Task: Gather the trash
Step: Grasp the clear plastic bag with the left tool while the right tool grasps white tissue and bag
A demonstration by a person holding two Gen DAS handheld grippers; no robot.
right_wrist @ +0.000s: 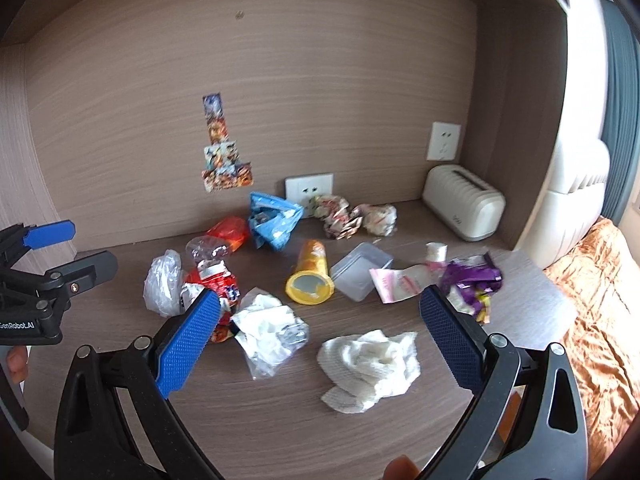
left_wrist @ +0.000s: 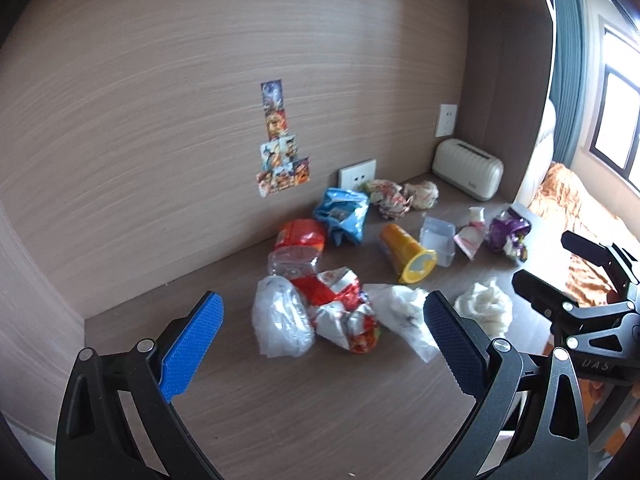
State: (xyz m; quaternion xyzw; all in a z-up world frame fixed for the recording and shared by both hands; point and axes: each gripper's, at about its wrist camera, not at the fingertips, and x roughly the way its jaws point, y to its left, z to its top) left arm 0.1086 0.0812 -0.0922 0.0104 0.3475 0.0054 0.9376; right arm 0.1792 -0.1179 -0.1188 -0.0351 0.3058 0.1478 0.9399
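Trash is scattered on a wooden desk (left_wrist: 304,412). In the left wrist view my left gripper (left_wrist: 324,344) is open and empty, just short of a crumpled clear bag (left_wrist: 280,316) and a red and silver wrapper (left_wrist: 344,312). In the right wrist view my right gripper (right_wrist: 320,340) is open and empty above a crumpled white tissue (right_wrist: 368,364), with a clear wrapper (right_wrist: 268,332) to its left. Farther back lie a yellow tube (right_wrist: 310,272), a clear plastic box (right_wrist: 360,270), a blue bag (right_wrist: 272,220), a purple wrapper (right_wrist: 474,280) and a pink packet (right_wrist: 396,280).
A cream toaster-like box (right_wrist: 464,204) stands at the back right corner. Wall sockets (right_wrist: 308,190) and stickers (right_wrist: 224,156) are on the back panel. Crumpled paper balls (right_wrist: 356,214) lie by the wall. An orange bedspread (right_wrist: 600,300) lies beyond the desk's right edge.
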